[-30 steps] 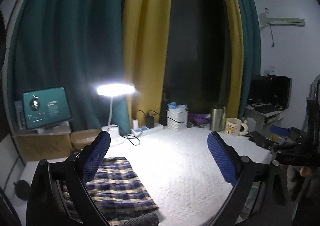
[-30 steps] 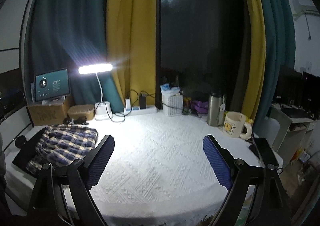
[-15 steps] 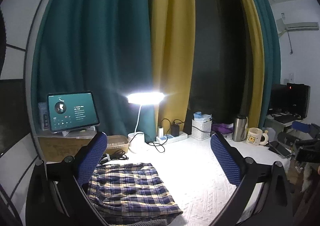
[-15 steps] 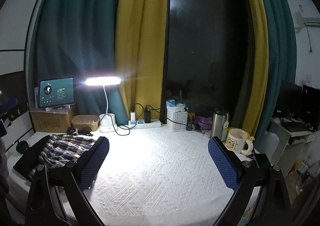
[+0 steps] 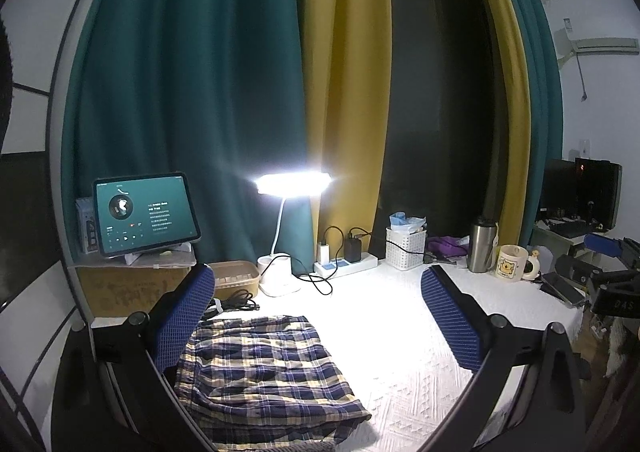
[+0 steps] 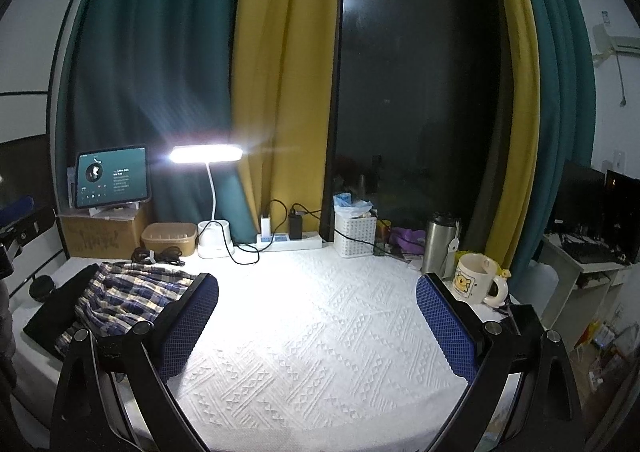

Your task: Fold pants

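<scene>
Blue and cream plaid pants [image 5: 264,372] lie in a rumpled, folded heap on the left part of the white textured table cover [image 5: 400,352]. In the right wrist view the pants [image 6: 124,292] lie at the left, partly on a black cloth [image 6: 52,316]. My left gripper [image 5: 320,316] is open and empty, held above the table with the pants below its left finger. My right gripper [image 6: 318,316] is open and empty over the bare middle of the cover. The right gripper also shows at the far right of the left wrist view [image 5: 600,272].
Along the back stand a tablet [image 5: 146,214] on a cardboard box, a lit desk lamp [image 5: 294,184], a power strip [image 5: 346,264], a white basket [image 5: 406,248], a steel flask [image 5: 482,248] and a mug [image 5: 512,262]. Black cables [image 6: 158,254] lie behind the pants. Curtains hang behind.
Both grippers have tilted upward and drawn back, so more curtain shows. The left gripper has shifted so the pants sit more central. The pants have not moved.
</scene>
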A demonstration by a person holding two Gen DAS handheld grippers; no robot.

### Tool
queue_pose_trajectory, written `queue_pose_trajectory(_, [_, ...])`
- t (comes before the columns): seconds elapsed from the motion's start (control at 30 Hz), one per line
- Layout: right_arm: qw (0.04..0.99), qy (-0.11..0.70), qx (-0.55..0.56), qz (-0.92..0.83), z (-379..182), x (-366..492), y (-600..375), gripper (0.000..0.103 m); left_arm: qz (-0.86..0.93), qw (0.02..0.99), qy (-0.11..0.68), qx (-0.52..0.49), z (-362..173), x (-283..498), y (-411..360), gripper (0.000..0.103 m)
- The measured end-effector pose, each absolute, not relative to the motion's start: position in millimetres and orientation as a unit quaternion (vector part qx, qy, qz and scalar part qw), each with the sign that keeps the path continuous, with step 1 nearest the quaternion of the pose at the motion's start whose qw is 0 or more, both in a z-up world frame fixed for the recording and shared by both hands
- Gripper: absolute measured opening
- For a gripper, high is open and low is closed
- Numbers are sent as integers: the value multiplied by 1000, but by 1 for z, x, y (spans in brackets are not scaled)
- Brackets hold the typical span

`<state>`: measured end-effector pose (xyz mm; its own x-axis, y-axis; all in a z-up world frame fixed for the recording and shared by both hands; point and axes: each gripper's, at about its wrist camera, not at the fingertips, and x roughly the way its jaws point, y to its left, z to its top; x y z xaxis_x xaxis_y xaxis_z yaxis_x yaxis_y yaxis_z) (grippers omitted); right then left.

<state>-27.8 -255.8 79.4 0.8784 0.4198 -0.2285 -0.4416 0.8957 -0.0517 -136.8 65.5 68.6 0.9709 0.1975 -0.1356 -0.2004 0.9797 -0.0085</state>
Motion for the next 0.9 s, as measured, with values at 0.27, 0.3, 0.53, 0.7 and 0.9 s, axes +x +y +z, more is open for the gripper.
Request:
queue_pose_trajectory(0.27, [968, 108, -50, 220, 77, -26, -259, 100, 100, 993, 67, -5, 68, -138, 61, 102])
queue_pose_trajectory(0.3, [968, 108, -50, 220, 77, -26, -260, 100, 99, 993, 68, -3, 68, -137, 61, 102])
queue_pose_trajectory(0.53, [968, 109, -50, 218, 77, -26, -260, 100, 97, 993, 71, 4, 67, -137, 56, 102])
queue_pose_trajectory(0.7, [969, 110, -50, 218, 76, -26, -260, 100, 96, 993, 72, 3, 67, -135, 56, 102])
queue_pose_trajectory(0.9, [969, 110, -50, 217, 76, -26, -260, 100, 97, 993, 72, 3, 67, -134, 56, 102])
